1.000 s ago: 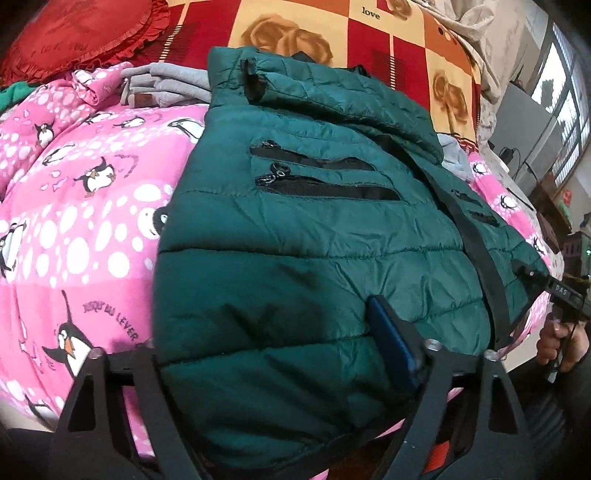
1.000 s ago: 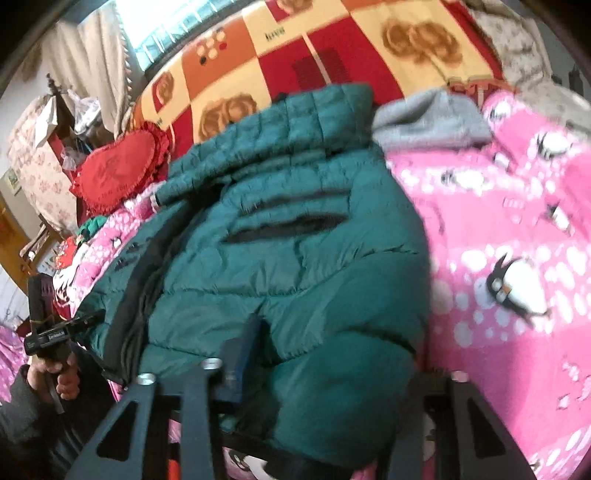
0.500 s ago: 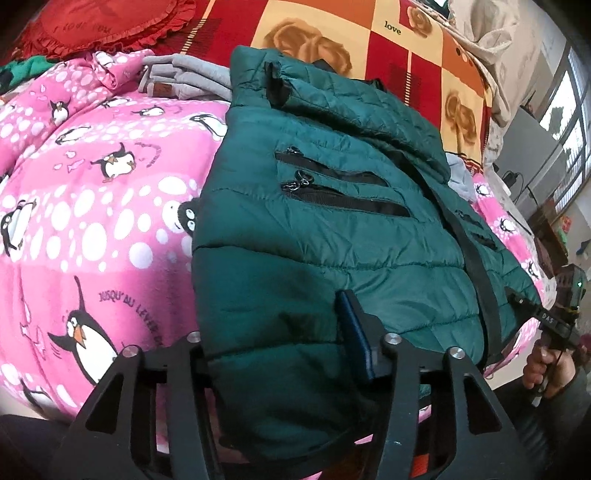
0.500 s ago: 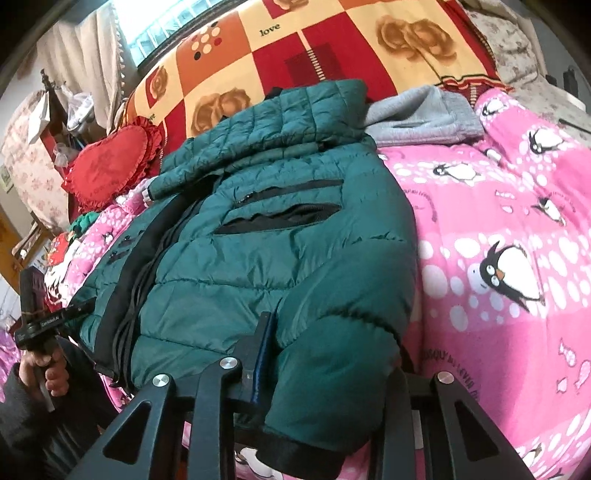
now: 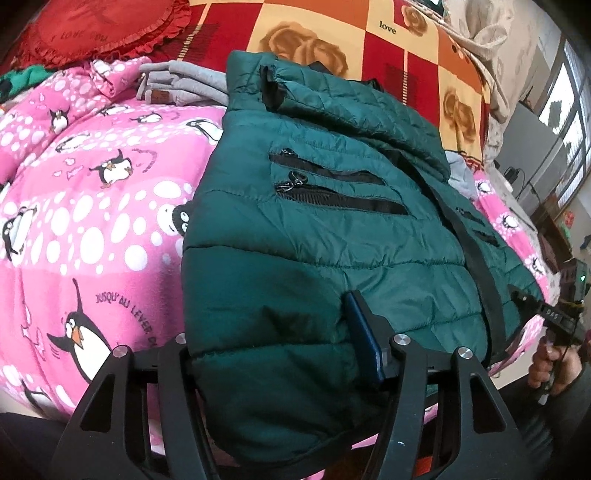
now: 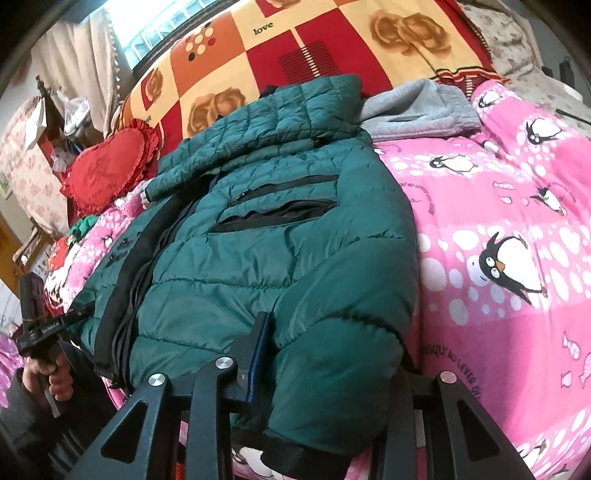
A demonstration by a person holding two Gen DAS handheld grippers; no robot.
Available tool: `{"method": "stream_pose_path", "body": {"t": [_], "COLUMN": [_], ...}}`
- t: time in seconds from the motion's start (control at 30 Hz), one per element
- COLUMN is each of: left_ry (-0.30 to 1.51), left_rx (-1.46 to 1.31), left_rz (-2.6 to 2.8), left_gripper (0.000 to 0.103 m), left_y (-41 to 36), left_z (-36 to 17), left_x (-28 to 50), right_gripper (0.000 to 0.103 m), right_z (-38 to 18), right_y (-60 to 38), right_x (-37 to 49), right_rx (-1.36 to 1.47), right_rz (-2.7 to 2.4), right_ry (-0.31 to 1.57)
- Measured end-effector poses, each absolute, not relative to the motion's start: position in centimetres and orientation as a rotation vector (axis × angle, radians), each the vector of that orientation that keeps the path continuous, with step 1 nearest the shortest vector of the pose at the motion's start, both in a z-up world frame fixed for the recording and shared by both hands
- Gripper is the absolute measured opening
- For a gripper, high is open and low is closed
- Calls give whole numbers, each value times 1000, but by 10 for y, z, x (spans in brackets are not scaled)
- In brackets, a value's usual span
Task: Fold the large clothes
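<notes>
A bed fills both views, covered by a pink blanket (image 5: 92, 206) printed with penguins and white dots, with a red, orange and cream checked quilt (image 5: 406, 48) bearing roses behind it.

In the left wrist view, a dark green padded jacket (image 5: 314, 251) lies front-up across the blanket. It is quilted in wide horizontal bands, with two black zipped slits on the chest, a black zip strip down the middle and a finer-quilted hood bunched at the far end. Its near sleeve hangs over the bed's edge between the fingers of the left gripper (image 5: 273, 354). The jaws have just been opening a little; the blue-padded right finger lies against the sleeve, the left finger is mostly hidden behind the fabric, so a firm grip cannot be told. A folded grey garment (image 5: 177, 85) and a red heart cushion (image 5: 92, 29) lie beyond. At the right edge a hand (image 5: 550, 369) holds the other gripper.

In the right wrist view, the jacket's other sleeve, ending in a black cuff, sits between the fingers of the right gripper (image 6: 332, 354), whose narrowed jaws press on it. The grey garment (image 6: 417, 110) touches the hood.
</notes>
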State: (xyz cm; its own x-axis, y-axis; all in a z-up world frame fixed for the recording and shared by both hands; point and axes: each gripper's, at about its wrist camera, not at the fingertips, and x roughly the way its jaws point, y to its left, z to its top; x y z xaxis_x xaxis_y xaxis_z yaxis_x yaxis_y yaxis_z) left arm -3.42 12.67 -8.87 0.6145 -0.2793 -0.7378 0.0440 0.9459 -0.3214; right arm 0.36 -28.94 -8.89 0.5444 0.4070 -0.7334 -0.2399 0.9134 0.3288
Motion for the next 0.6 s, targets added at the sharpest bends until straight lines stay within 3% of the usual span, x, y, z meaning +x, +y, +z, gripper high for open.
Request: {"method": "stream_pose_path", "body": {"t": [0.6], "left_ry": [881], "left_rx": [-260], "left_rz": [-123], "left_gripper": [62], "left_y": [122], "left_z": [-90], "left_x": [-34], "right_gripper": [33], "right_z": [-85], "right_y": [-272], "right_x": [0], "right_rx": [69], "right_rz": [322], "right_ry": [889]}}
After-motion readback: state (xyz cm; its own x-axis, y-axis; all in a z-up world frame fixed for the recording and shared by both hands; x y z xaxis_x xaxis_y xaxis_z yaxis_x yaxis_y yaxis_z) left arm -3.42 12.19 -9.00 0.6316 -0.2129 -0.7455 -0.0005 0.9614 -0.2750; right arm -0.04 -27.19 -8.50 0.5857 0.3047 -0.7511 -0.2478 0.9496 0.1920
